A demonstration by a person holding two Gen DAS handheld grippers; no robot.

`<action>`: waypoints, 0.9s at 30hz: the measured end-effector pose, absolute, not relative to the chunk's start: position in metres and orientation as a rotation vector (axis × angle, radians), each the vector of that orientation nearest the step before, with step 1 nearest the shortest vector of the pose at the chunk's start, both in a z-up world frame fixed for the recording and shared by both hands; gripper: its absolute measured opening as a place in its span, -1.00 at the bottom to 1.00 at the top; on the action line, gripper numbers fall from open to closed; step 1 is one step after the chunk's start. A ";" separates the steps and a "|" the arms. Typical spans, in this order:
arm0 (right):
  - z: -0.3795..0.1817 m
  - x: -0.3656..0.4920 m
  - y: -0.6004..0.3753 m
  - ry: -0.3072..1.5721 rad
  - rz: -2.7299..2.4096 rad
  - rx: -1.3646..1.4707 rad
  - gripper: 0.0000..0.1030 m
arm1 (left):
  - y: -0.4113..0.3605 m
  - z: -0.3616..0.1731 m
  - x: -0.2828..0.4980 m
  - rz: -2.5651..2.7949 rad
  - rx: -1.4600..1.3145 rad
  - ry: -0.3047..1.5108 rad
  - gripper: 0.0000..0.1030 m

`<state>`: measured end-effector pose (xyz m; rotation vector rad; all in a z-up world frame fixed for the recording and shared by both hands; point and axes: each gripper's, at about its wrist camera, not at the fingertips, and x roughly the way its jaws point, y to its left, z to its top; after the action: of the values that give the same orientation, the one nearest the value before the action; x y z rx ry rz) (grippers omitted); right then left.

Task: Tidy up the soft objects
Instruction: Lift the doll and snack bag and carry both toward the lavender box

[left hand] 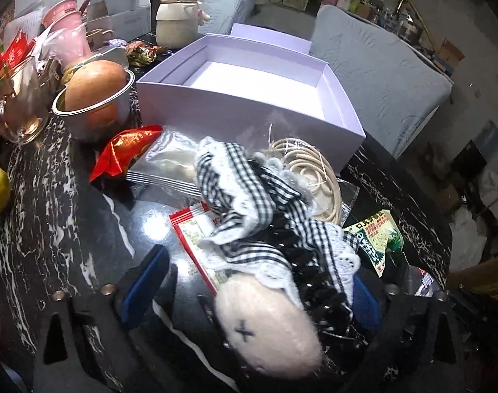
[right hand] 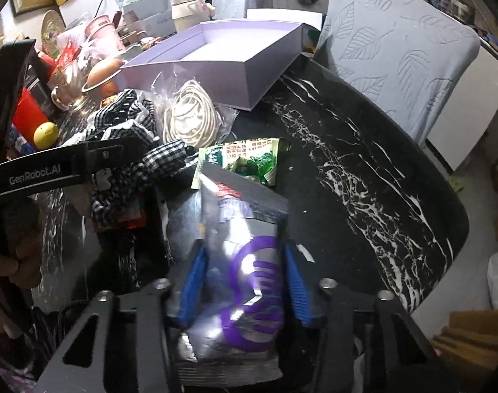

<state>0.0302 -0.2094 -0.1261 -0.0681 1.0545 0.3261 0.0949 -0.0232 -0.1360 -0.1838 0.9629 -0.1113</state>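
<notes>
A plush toy (left hand: 268, 327) with a fuzzy white head and a black-and-white gingham dress lies on the black marble table (left hand: 68, 196). My left gripper (left hand: 254, 291) stands open around it; the left blue pad (left hand: 147, 281) is clear of the toy and the right pad is half hidden behind the dress. In the right wrist view, my right gripper (right hand: 244, 281) is shut on a silver snack packet (right hand: 239, 262) with a purple logo, both blue pads against its sides. An open lavender box (left hand: 249, 114) (right hand: 190, 78) sits behind, nothing in it.
A coil of cream cord (left hand: 311, 170) in a clear bag, a green packet (left hand: 376, 239), a red-white sachet (left hand: 193, 232) and a silver bag (left hand: 167, 160) crowd the toy. A metal bowl (left hand: 95, 98), a glass mug (left hand: 19, 108) and cups stand left. Grey-covered chairs (right hand: 396, 55) flank the table's right edge.
</notes>
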 end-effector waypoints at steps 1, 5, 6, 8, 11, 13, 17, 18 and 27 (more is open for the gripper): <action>-0.126 0.030 -0.209 1.052 0.327 -0.071 -0.20 | -0.023 -0.137 0.094 -0.125 -0.192 0.962 0.49; -0.127 0.031 -0.208 1.050 0.334 -0.075 -0.20 | -0.023 -0.137 0.090 -0.150 -0.210 0.938 0.09; -0.127 0.031 -0.208 1.049 0.335 -0.075 -0.21 | -0.023 -0.135 0.088 -0.151 -0.204 0.929 0.07; -0.126 0.031 -0.208 1.049 0.339 -0.074 -0.22 | -0.022 -0.132 0.080 -0.154 -0.200 0.917 0.06; -0.126 0.029 -0.209 1.045 0.344 -0.067 -0.23 | -0.019 -0.125 0.069 -0.152 -0.189 0.910 0.06; -0.126 0.028 -0.210 1.039 0.341 -0.064 -0.24 | -0.018 -0.121 0.062 -0.151 -0.186 0.912 0.06; -0.126 0.023 -0.208 1.023 0.345 -0.082 -0.24 | -0.016 -0.113 0.039 -0.143 -0.171 0.913 0.06; -0.126 0.022 -0.207 1.021 0.347 -0.084 -0.24 | -0.015 -0.112 0.033 -0.136 -0.165 0.913 0.06; -0.125 0.012 -0.196 1.014 0.413 -0.105 -0.24 | -0.013 -0.124 -0.004 -0.099 -0.129 0.966 0.06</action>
<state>0.0119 -0.1956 -0.1254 -0.1045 1.0139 0.4128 -0.0038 -0.0127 -0.1236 -0.1286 0.9655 -0.0987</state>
